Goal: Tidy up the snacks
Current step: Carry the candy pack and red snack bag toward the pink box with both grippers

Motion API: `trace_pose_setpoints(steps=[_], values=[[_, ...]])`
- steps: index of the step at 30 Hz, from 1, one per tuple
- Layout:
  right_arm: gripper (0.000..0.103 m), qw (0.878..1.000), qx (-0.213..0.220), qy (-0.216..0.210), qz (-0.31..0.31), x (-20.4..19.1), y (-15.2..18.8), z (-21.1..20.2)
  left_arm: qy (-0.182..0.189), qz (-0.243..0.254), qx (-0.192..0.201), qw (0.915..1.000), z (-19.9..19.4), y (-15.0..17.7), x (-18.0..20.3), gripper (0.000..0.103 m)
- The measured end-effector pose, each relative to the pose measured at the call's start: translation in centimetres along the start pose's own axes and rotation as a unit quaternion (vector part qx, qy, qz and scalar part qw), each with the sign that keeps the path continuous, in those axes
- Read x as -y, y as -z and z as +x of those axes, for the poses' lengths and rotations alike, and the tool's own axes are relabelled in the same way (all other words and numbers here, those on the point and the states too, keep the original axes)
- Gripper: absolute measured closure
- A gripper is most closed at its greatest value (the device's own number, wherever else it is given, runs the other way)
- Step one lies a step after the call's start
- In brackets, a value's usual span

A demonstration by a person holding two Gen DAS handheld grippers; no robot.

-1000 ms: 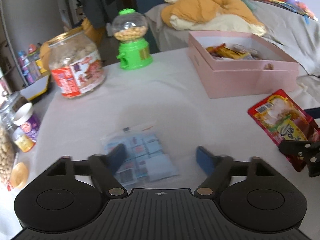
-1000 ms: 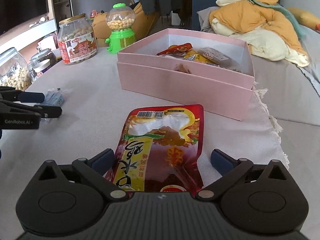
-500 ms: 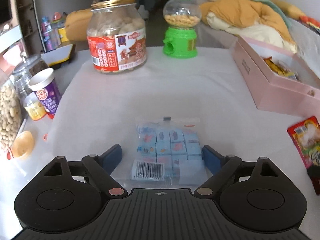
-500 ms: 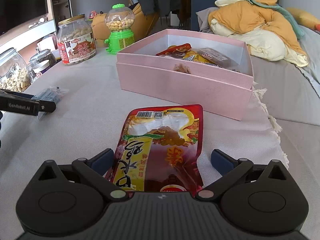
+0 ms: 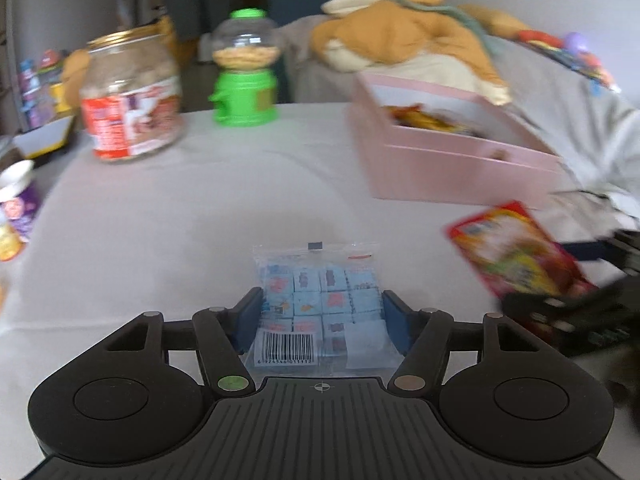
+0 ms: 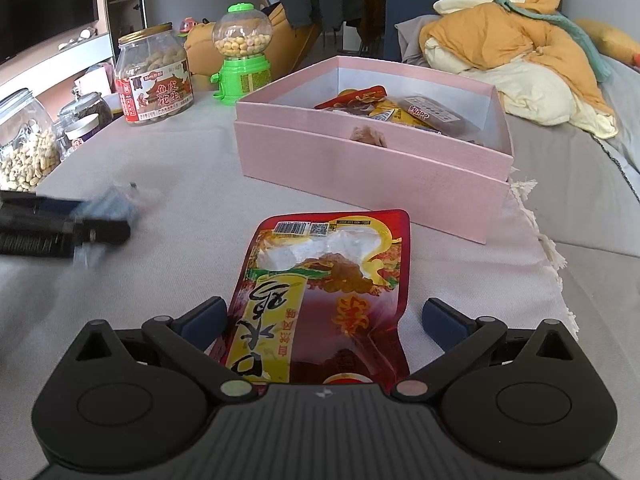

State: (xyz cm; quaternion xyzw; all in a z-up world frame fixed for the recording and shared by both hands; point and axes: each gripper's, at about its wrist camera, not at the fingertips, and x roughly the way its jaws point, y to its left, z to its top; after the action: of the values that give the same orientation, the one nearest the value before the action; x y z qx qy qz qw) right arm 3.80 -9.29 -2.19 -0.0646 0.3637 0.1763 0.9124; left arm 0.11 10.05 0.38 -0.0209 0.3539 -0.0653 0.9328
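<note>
Gripping blue candy bag (image 5: 320, 304): left tongs (image 5: 322, 318); right tongs (image 6: 326, 320) wide.

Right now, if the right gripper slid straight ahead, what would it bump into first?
The right gripper is open, already straddling the red and yellow foil snack pouch, so that comes first. Beyond it, probably the near wall of the pink cardboard box, though depth is unclear.
</note>
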Motion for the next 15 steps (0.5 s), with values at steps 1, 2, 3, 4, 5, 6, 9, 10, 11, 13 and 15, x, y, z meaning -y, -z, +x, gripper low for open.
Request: trace_pose_setpoints(steps=[1, 2, 3, 4, 5, 6, 9, 10, 11, 13, 15], values=[[0.0, 1.0, -0.001, 0.0, -0.001, 0.0, -0.1, 0.0, 0.014, 0.0, 0.003, 0.9999, -0.2, 0.3, 0.4, 0.035], [0.0, 1.0, -0.002, -0.001, -0.003, 0.0, -0.1, 0.1, 0.022, 0.0, 0.006, 0.9997, -0.3, 0.6, 0.7, 0.035], [0.0, 1.0, -0.004, -0.003, -0.005, 0.1, -0.2, 0.1, 0.024, 0.002, 0.011, 0.9996, -0.3, 0.7, 0.9, 0.035], [0.0, 1.0, -0.006, -0.005, -0.007, 0.1, -0.2, 0.2, 0.019, 0.008, 0.016, 0.9996, -0.2, 1.0, 1.0, 0.035], [0.0, 1.0, -0.007, -0.006, -0.009, 0.1, -0.3, 0.2, 0.016, 0.013, 0.022, 0.9995, -0.2, 1.3, 1.2, 0.035], [0.0, 1.0, -0.008, -0.006, -0.01, 0.1, -0.3, 0.3, 0.014, 0.013, 0.025, 0.9995, -0.1, 1.3, 1.2, 0.035], [0.0, 1.0, -0.009, -0.013, -0.013, 0.3, -0.3, 0.2, 0.01, 0.017, 0.027, 0.9994, -0.1, 1.3, 1.4, 0.035], [0.0, 1.0, -0.01, -0.018, -0.014, 0.5, -0.3, 0.1, 0.007, 0.02, 0.028, 0.9994, -0.1, 1.4, 1.5, 0.035], [0.0, 1.0, -0.011, -0.023, -0.016, 0.6, -0.2, -0.1, 0.003, 0.025, 0.028, 0.9993, -0.1, 1.4, 1.7, 0.035], [0.0, 0.999, -0.011, -0.03, -0.023, 0.8, 0.3, -0.6, -0.002, 0.031, 0.03, 0.9991, 0.0, 1.5, 1.9, 0.035], [0.0, 0.999, -0.01, -0.036, -0.029, 0.9, 0.9, -1.3, 0.0, 0.027, 0.031, 0.9991, -0.1, 1.5, 1.8, 0.035]])
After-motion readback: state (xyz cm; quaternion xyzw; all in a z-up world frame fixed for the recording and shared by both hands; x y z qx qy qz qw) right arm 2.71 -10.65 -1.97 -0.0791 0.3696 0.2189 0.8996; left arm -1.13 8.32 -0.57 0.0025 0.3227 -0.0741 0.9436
